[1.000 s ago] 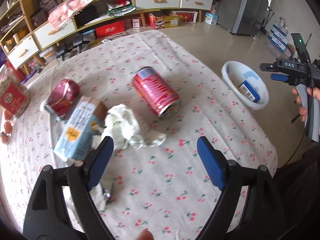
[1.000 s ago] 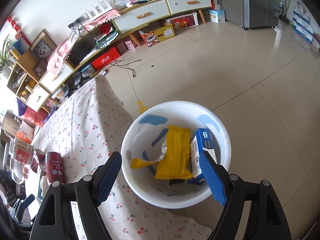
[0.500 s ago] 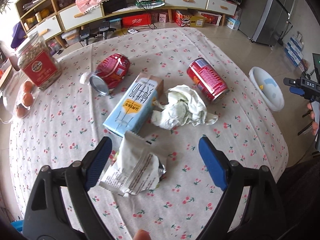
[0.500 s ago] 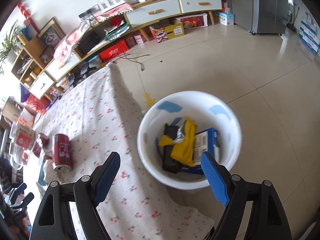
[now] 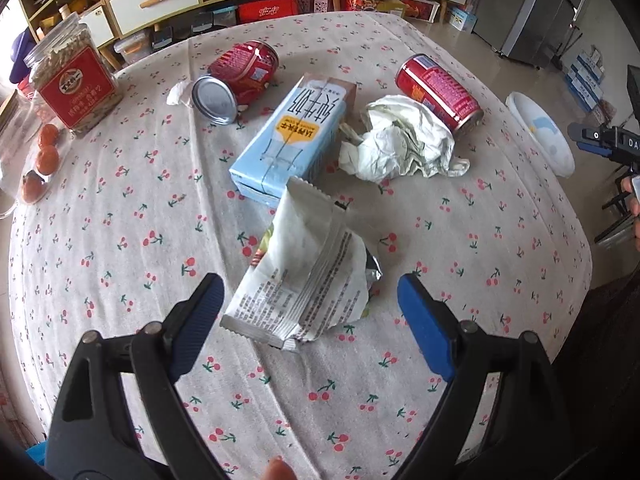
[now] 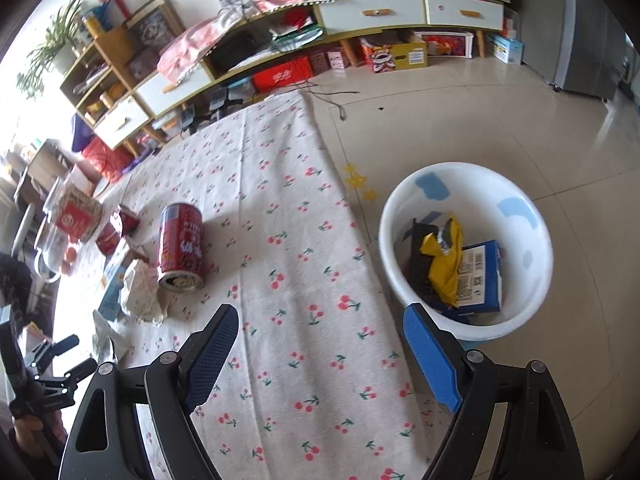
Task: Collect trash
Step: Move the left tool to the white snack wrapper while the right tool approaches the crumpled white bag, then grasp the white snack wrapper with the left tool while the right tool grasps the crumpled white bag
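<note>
Foil-lined and crumpled, the wrapper lies on the tabletop just ahead of the left tool, whose jaws gape wide with nothing between them. A good pick would probably come straight down and pinch the raised crease, not the flat edge. The right tool, also spread and empty, hangs over the tabletop edge beside the bin on the tiled floor. Beyond the wrapper lie a carton, wadded paper and two cans on the cherry-print cloth; shelving lines the wall.
</note>
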`<state>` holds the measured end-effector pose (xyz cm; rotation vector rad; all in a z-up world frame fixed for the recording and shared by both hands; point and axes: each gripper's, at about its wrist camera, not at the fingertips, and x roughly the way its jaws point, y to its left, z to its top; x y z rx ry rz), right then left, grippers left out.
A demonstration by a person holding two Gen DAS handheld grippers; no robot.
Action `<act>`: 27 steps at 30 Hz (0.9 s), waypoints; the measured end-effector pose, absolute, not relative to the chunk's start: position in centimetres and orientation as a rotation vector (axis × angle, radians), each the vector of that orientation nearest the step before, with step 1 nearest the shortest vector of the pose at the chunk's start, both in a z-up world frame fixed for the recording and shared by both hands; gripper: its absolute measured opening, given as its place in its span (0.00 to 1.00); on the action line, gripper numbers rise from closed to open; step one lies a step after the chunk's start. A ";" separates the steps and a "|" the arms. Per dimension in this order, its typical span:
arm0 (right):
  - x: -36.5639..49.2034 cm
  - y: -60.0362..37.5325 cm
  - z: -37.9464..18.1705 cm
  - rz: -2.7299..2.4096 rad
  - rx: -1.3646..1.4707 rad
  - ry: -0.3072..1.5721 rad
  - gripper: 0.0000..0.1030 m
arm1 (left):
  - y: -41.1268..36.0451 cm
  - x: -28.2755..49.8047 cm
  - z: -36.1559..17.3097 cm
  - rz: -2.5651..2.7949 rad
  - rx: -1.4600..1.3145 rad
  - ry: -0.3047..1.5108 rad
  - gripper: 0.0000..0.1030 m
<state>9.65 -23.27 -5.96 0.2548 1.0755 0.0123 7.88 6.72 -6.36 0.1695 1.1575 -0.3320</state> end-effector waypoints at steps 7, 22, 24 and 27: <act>9.8 -20.4 -6.6 0.050 0.183 1.095 0.84 | 6.5 7.8 -8.0 -0.366 0.227 1.180 0.86; 10.5 -14.7 -7.3 0.121 0.054 1.114 0.84 | 7.4 7.6 -8.6 -0.341 0.162 1.144 0.78; 10.7 -13.7 -7.2 0.133 0.042 1.111 0.84 | 7.7 7.3 -8.2 -0.334 0.136 1.132 0.76; 11.3 -11.6 -7.1 0.168 0.019 1.104 0.84 | 8.6 7.0 -7.4 -0.310 0.104 1.108 0.71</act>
